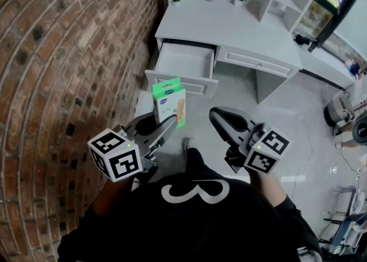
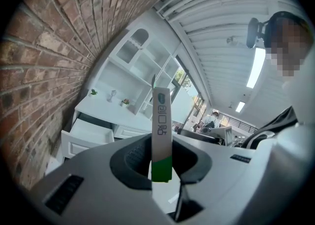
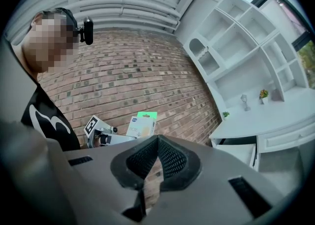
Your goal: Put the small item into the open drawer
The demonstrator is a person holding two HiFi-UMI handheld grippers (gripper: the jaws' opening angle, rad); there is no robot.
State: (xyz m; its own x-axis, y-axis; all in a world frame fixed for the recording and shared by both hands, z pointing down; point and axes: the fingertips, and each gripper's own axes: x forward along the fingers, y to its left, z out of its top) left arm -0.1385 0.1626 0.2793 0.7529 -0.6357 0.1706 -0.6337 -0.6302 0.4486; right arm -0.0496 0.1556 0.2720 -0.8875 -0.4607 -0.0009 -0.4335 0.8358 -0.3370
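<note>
Left gripper [image 1: 167,124]: my jaws pinch the small box [image 1: 169,101] by its lower end, upright in the air, short of the open drawer [image 1: 184,61]. Box print unreadable. Right gripper [image 1: 217,116]: jaws together, empty. Drawer's back is hidden under the desk [image 1: 229,26].

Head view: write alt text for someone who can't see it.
The left tongs grip a small white-and-green cardboard box upright, short of the open white desk drawer ahead beside a brick wall. The right tongs are shut and empty.
</note>
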